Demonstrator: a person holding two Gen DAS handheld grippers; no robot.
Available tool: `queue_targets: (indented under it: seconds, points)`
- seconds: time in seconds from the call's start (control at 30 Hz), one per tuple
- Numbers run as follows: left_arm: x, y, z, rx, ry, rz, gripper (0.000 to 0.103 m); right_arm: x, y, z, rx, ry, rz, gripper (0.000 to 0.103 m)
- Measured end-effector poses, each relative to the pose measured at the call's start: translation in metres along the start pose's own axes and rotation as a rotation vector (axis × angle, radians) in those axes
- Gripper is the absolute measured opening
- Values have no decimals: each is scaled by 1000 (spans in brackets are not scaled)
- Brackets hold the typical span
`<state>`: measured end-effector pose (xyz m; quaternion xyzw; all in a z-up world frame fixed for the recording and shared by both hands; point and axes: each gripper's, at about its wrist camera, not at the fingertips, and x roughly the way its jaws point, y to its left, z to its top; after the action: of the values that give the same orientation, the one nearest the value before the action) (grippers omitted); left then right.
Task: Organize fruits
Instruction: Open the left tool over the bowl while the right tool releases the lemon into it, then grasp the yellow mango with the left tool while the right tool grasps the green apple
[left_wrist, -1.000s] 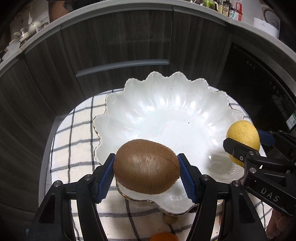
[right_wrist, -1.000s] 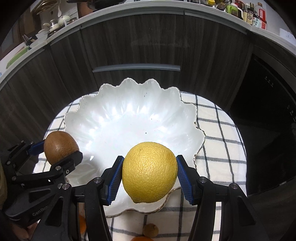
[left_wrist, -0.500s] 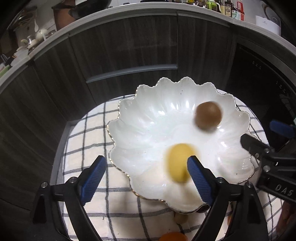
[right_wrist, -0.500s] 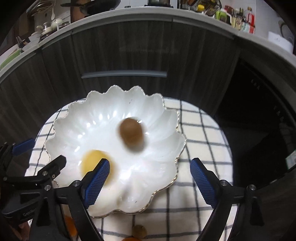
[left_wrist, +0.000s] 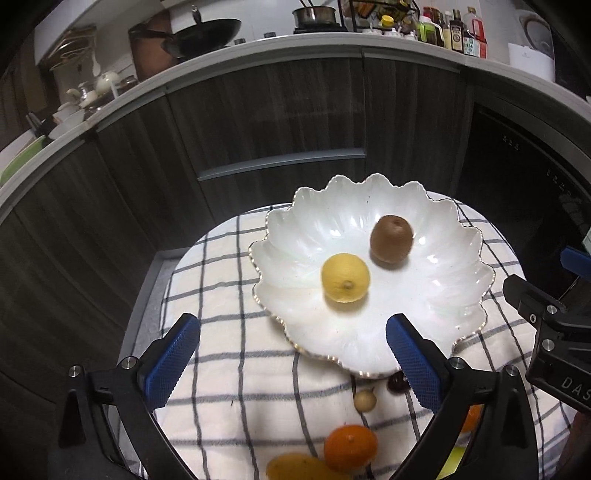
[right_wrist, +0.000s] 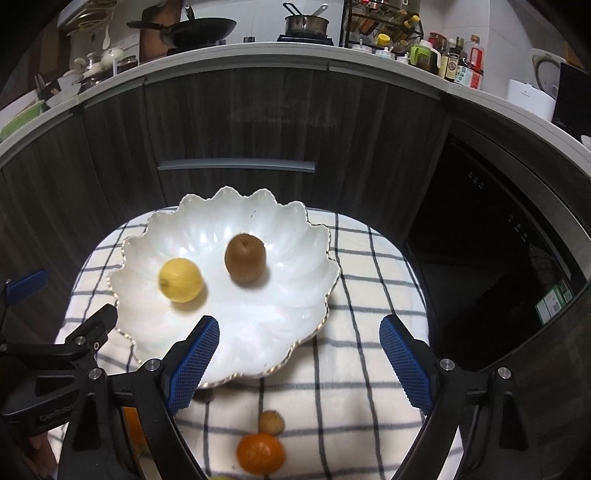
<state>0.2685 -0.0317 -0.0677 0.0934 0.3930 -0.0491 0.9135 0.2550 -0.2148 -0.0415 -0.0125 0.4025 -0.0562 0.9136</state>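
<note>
Left wrist view: left gripper, jaws opening, nothing between them. Right gripper spread, empty. Scalloped white bowl at 12 o'clock holds lemon and kiwi, apart. Orange at 6 o'clock on checked cloth.

The scene is dimly lit overall, and the light is thrown from above. The white bowl is rendered brightest, with small glare patches scattered over its glossy ribs. Soft shadows are cast beneath the lemon and the kiwi. The dark cabinet fronts are left murky. Straight lines are bent strongly toward the edges, and the corners are blacked out. The near orange is slightly blurred.
</note>
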Motion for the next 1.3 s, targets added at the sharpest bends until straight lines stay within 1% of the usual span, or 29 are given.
queue_targets:
  seconds: [0.33, 0.63, 1.1, 1.3]
  points:
    - [-41, 3, -20, -10, -33, 23, 103, -35, 1, -16, 16, -15, 0, 89]
    - [-54, 7, -46, -12, -24, 30, 103, -48, 10, -40, 14, -3, 14, 89]
    - [-49, 14, -91, -1, 21, 7, 103, -44, 29, -80, -23, 57, 24, 89]
    - [-37, 15, -110, 7, 64, -10, 103, -39, 37, -98, -51, 80, 10, 89]
